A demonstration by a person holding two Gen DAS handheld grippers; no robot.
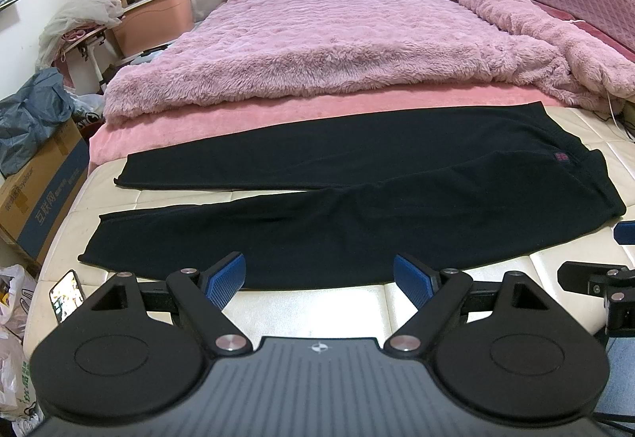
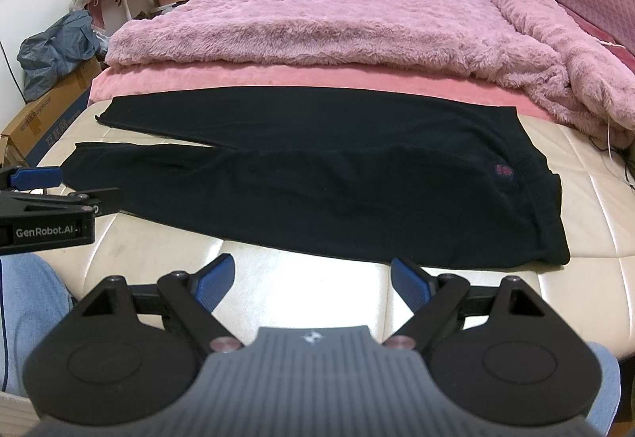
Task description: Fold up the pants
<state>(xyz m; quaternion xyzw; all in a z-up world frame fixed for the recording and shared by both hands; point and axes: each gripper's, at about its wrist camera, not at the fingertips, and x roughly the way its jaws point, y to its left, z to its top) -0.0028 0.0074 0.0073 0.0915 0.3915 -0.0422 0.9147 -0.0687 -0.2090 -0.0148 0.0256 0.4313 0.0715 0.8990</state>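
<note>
Black pants [image 1: 357, 199] lie flat across the cream mattress [image 1: 317, 302], waistband to the right, both legs spread apart toward the left; they also show in the right wrist view [image 2: 337, 179]. A small red label [image 1: 560, 157] sits near the waistband. My left gripper [image 1: 319, 280] is open and empty, just in front of the near leg's edge. My right gripper [image 2: 311, 282] is open and empty, just short of the pants' near edge by the waist. The right gripper also shows at the right edge of the left wrist view [image 1: 625, 234], and the left gripper at the left of the right wrist view [image 2: 39, 177].
A fluffy pink blanket [image 1: 337, 40] covers the bed behind the pants. A phone [image 1: 67, 294] lies at the mattress's near left corner. Cardboard boxes [image 1: 39, 191], bags and a pink bin [image 1: 154, 20] crowd the floor at left.
</note>
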